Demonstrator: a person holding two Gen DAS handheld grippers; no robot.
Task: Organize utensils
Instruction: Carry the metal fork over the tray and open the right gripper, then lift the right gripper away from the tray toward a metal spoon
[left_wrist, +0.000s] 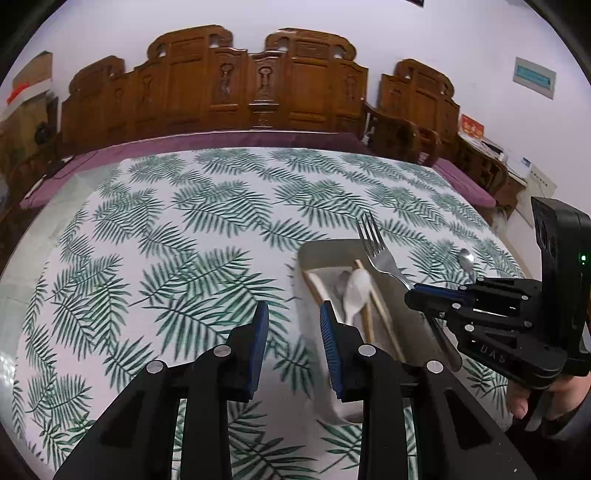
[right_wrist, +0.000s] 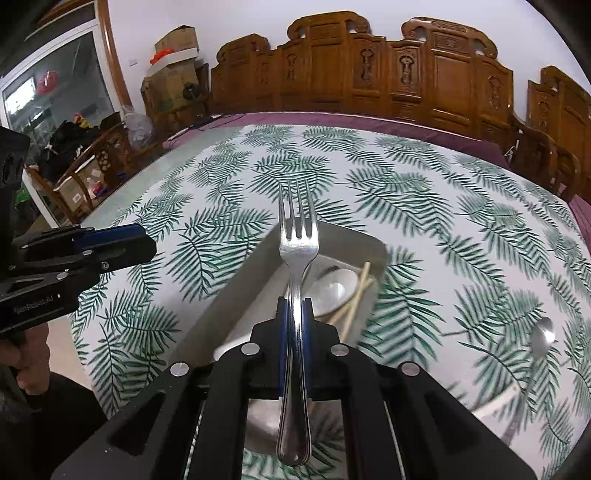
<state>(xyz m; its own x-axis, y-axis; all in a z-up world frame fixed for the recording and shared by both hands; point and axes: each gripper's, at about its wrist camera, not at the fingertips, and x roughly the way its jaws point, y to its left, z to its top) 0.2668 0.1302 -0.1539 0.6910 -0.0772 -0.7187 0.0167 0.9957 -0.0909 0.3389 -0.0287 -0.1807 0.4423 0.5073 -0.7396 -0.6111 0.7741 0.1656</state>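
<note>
My right gripper (right_wrist: 295, 301) is shut on a steel fork (right_wrist: 297, 243) and holds it above a grey tray (right_wrist: 240, 288), tines pointing away. The fork (left_wrist: 378, 249) and right gripper (left_wrist: 415, 291) also show in the left wrist view. The tray (left_wrist: 321, 251) holds a white spoon (left_wrist: 354, 291) and wooden chopsticks (left_wrist: 369, 295); both also show in the right wrist view, the spoon (right_wrist: 332, 291) and the chopsticks (right_wrist: 356, 291). My left gripper (left_wrist: 293, 314) is open and empty, just left of the tray. A steel spoon (right_wrist: 541, 338) lies on the cloth to the right.
The table (left_wrist: 166, 229) has a white cloth with green leaf print. Carved wooden chairs (left_wrist: 258, 81) line the far side. The steel spoon (left_wrist: 466, 258) also shows beyond the right gripper. Something white (right_wrist: 495, 404) lies near the steel spoon's handle.
</note>
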